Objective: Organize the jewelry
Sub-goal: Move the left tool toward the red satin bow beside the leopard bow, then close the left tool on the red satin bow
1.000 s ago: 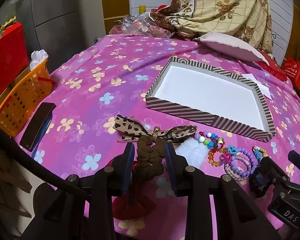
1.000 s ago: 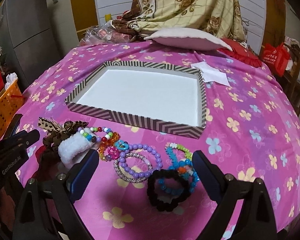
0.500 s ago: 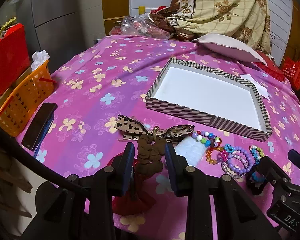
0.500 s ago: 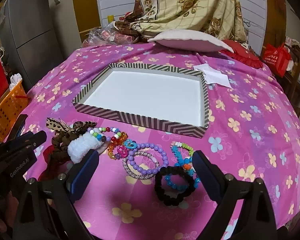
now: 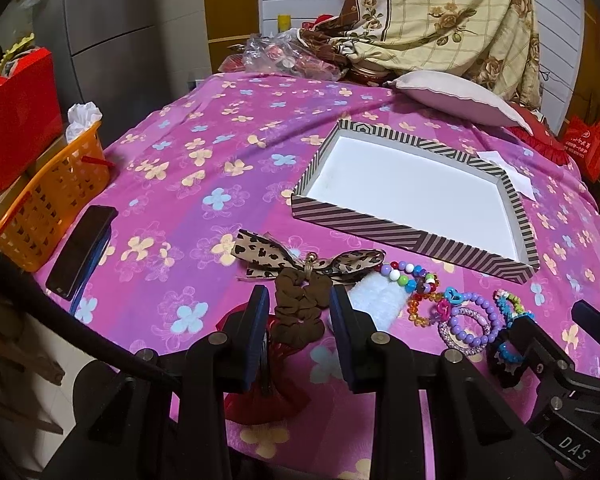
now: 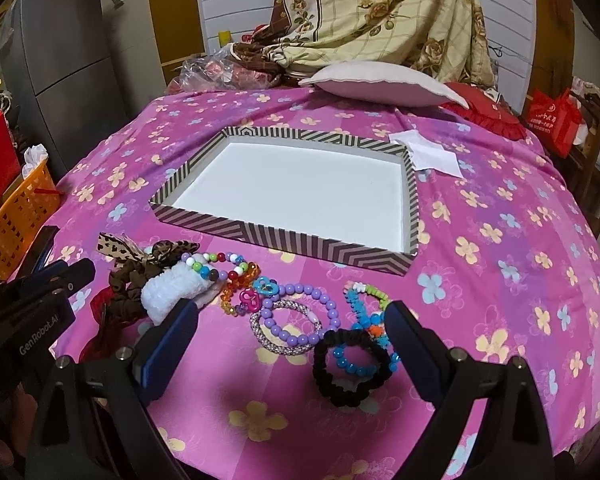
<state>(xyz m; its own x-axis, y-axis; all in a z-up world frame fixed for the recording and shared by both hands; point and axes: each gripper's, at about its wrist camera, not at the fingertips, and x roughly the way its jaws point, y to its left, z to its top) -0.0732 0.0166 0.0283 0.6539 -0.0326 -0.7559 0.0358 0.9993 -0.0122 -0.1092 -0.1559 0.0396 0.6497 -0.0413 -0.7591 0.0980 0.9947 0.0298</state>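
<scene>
A striped box (image 5: 380,224), white inside and holding nothing, lies on the pink flowered cloth. In front of it is a row of jewelry. My left gripper (image 5: 298,294) stands open, its jaws on either side of a brown scrunchie (image 5: 300,308) with a leopard bow (image 5: 260,252). A red scrunchie (image 5: 268,404) shows under the fingers. To the right lie a white fluffy band (image 6: 172,288), bead bracelets (image 6: 296,290) and a black scrunchie (image 6: 322,364). My right gripper (image 6: 292,312) hangs wide open over the bracelets, its right finger beside the black scrunchie.
An orange basket (image 5: 40,208) and a dark phone (image 5: 80,252) sit at the left edge of the table. A pillow (image 5: 456,96), draped bedding and plastic bags crowd the far side. White paper (image 6: 432,152) lies by the box's far right corner.
Both views have drawn back slightly, so the box and jewelry look a little smaller. The jaws and the jewelry keep their places.
</scene>
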